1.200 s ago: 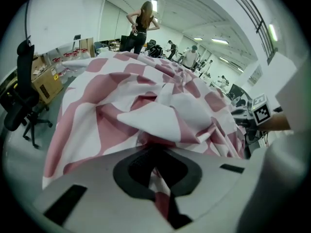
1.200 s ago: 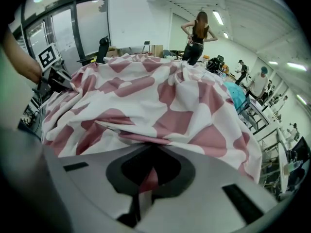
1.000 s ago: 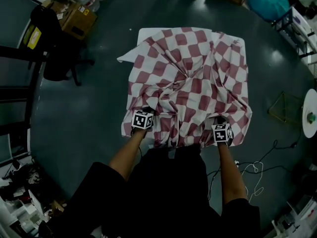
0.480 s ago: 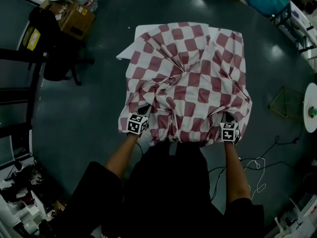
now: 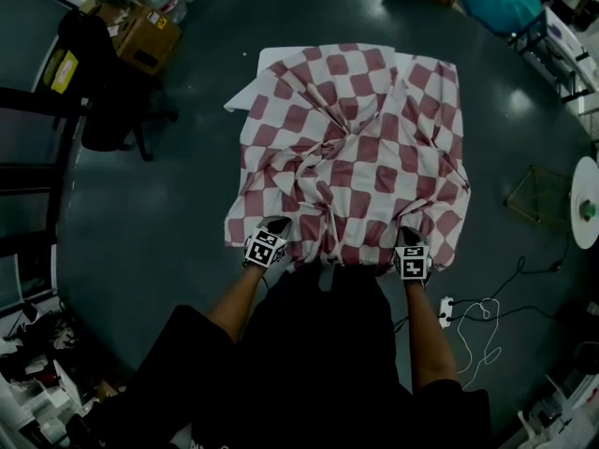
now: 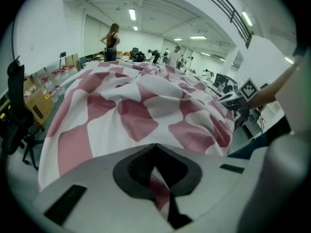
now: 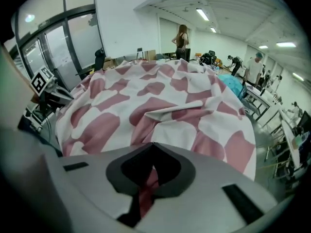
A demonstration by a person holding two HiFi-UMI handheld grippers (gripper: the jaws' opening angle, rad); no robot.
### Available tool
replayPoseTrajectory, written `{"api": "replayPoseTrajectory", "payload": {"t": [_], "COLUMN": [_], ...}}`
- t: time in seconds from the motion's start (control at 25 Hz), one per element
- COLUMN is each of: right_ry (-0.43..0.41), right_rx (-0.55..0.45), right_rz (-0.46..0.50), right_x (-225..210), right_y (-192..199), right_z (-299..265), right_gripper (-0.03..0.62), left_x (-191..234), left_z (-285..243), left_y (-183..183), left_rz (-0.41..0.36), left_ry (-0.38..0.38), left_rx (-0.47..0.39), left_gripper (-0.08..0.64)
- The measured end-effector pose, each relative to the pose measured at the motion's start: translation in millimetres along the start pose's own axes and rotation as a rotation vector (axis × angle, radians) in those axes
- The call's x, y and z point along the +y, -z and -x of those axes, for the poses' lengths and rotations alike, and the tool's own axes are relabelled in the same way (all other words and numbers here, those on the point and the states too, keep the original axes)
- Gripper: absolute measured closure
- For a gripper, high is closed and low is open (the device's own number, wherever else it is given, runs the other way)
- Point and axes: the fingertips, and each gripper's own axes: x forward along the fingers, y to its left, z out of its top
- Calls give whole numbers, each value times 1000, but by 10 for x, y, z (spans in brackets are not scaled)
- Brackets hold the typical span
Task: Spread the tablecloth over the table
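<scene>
A red-and-white checked tablecloth [image 5: 356, 148] lies rumpled over the table, with folds bunched at its middle. A bare white corner of the table [image 5: 270, 60] shows at the far left. My left gripper [image 5: 276, 226] is shut on the cloth's near edge at the left. My right gripper [image 5: 408, 238] is shut on the same edge at the right. In the left gripper view the cloth [image 6: 131, 106] runs into the closed jaws of the left gripper [image 6: 159, 181], and the right gripper [image 6: 234, 101] shows beyond. In the right gripper view a red fold of the cloth [image 7: 160, 101] is pinched in the right gripper [image 7: 148, 181].
Cardboard boxes [image 5: 145, 34] and a black office chair [image 5: 105, 96] stand at the far left. A teal bundle [image 5: 505, 3] and a round white table [image 5: 588, 209] are at the right. Cables [image 5: 477, 321] lie on the floor near my right side. People [image 7: 182, 40] stand far behind.
Both grippers first spread apart along the near edge, then came back inward and nearer to me. The cloth's near hem moved with them.
</scene>
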Motion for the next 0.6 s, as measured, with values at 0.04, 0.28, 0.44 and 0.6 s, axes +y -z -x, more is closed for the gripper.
{"api": "replayPoseTrajectory", "payload": {"t": [0.04,0.28,0.44,0.6], "right_ry": [18,132,202,228], "right_rx": [6,38,85,92], "right_rz": [18,34,46,-3], "right_x": [-48,-484,-720,-880], "right_y": [-5,177,304,359], "right_z": [-3,99,158,161], "right_gripper": [575,577,577,577], "left_x": [24,207,331,392], "left_z": [3,148,193,224], "left_y": [5,140,301,356], "left_rz": [-27,-59,-95,-84], "left_ry": [-3,-16,-35,-34], "left_rx": [1,40,82,82], "left_gripper": [545,545,545,545]}}
